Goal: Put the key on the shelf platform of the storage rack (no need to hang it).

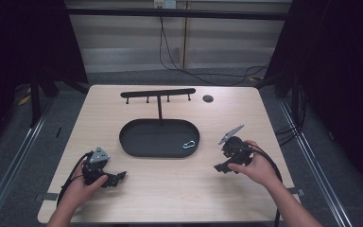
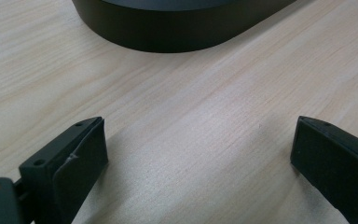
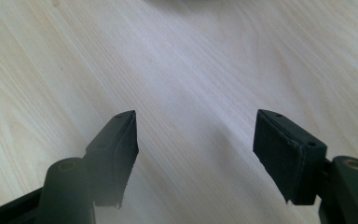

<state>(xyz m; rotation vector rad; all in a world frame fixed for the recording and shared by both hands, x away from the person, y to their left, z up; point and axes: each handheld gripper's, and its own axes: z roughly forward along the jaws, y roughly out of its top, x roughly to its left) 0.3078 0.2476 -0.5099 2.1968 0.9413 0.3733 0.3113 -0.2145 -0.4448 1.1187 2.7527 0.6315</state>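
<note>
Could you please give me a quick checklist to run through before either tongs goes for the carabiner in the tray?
1. Left tongs open: ok, jaws wide apart with bare wood between them.
2. Right tongs open: ok, nothing held.
3. Carabiner reachable: ok, it lies flat in the right end of the tray, uncovered.
4. Nearer tongs chosen: ok, the right one sits closer to the carabiner.
5. Hook rack free: ok, nothing hangs from it.
6. Carabiner gate shut: cannot tell, too small.
</note>
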